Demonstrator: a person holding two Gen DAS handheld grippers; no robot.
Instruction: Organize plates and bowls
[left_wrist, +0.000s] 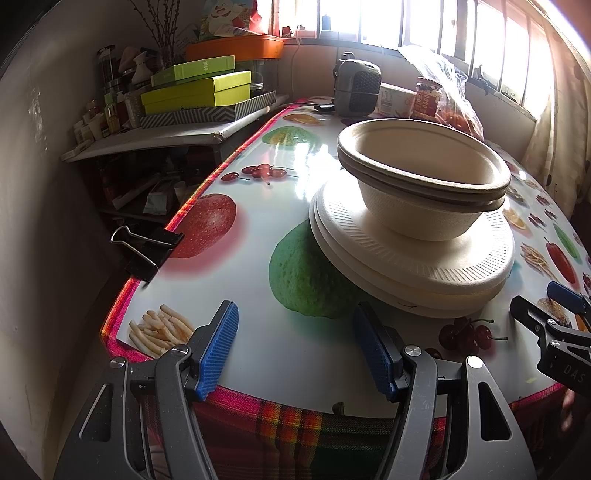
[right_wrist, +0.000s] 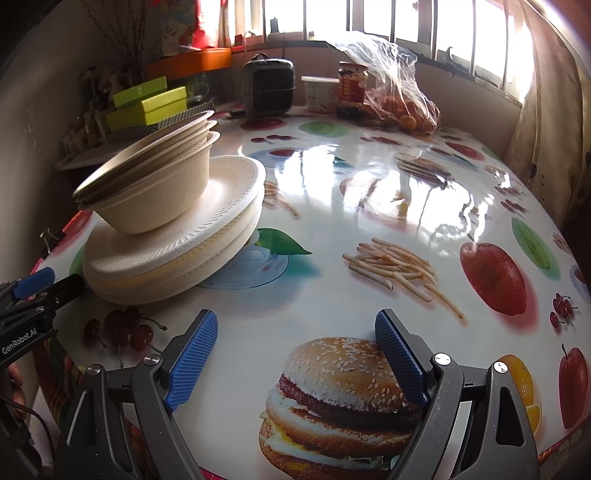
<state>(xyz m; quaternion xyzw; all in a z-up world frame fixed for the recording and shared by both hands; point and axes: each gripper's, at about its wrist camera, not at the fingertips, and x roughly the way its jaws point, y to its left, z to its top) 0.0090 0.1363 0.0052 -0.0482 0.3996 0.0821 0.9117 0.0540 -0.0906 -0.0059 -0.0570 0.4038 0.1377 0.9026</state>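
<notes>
Bowls (left_wrist: 421, 177) nested atop plates (left_wrist: 413, 266), near table (left_wrist: 258, 229) edge. Left gripper (left_wrist: 295, 347) and right gripper (right_wrist: 295, 354) beside plates, wide open, empty. Likely finished or unstarted; next, approach bowls if unstacking.

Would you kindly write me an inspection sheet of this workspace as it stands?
Surface: table under glossy food-print cover, held by a binder clip.
Job's things: nested bowls sit on stacked plates.
Clutter: heater, jar, cup, bag of oranges at far edge.
Grippers: left gripper and right gripper open, holding nothing.
Cables: a cord near the window sill.
Surroundings: shelf with boxes; barred window.
</notes>
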